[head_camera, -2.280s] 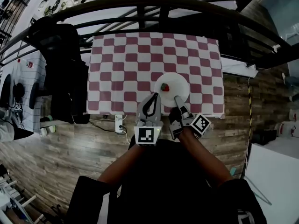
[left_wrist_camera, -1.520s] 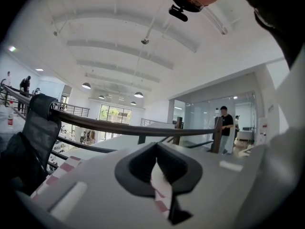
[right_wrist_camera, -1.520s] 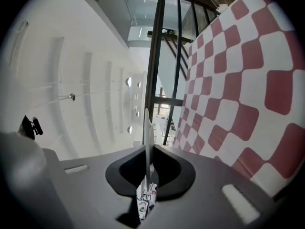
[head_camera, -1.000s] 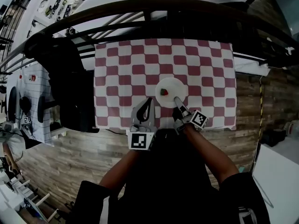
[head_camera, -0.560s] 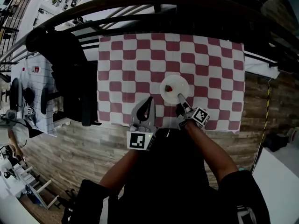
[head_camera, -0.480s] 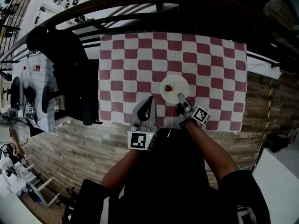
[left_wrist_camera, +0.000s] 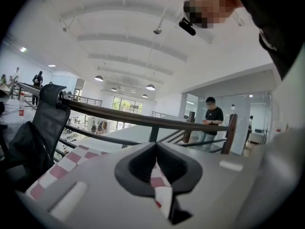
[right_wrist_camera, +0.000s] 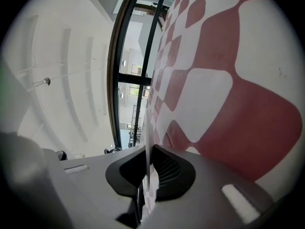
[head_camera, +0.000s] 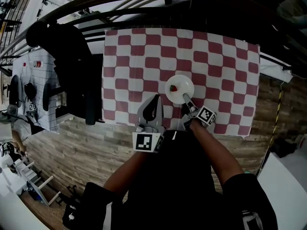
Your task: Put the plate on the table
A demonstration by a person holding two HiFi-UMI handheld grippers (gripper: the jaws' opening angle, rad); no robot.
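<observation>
The white round plate [head_camera: 181, 84] is over the front part of the table [head_camera: 253, 128], which is covered with a red and white chequered cloth [head_camera: 144, 56]. The plate is a little to the right of the middle of the cloth and near its front edge. A small red object [head_camera: 173, 88] lies on the left part of the plate. It is not possible to tell if the bottom of the plate touches the cloth.

The right tool [head_camera: 185, 96] is closed on the near rim of the plate. In the right gripper view the plate [right_wrist_camera: 148, 128] shows as a thin white edge, and the two dark pads of the right tool [right_wrist_camera: 148, 149] press on it from both sides. The chequered cloth fills the right side of that view.

The left tool [head_camera: 155, 100] is just beside the plate, on its left, over the front edge of the cloth. It is closed and holds nothing. In the left gripper view its tips [left_wrist_camera: 156, 146] meet, and only the cloth shows through the gap behind them.

Each tool carries a cube with a black and white square marker, the left marker cube [head_camera: 147, 142] and the right marker cube [head_camera: 206, 116]. These markers are patterns only, without letters.

A black office chair [head_camera: 72, 66] stands at the left of the table on the wooden floor [head_camera: 72, 147]. A dark curved railing [head_camera: 168, 4] runs behind the table.
</observation>
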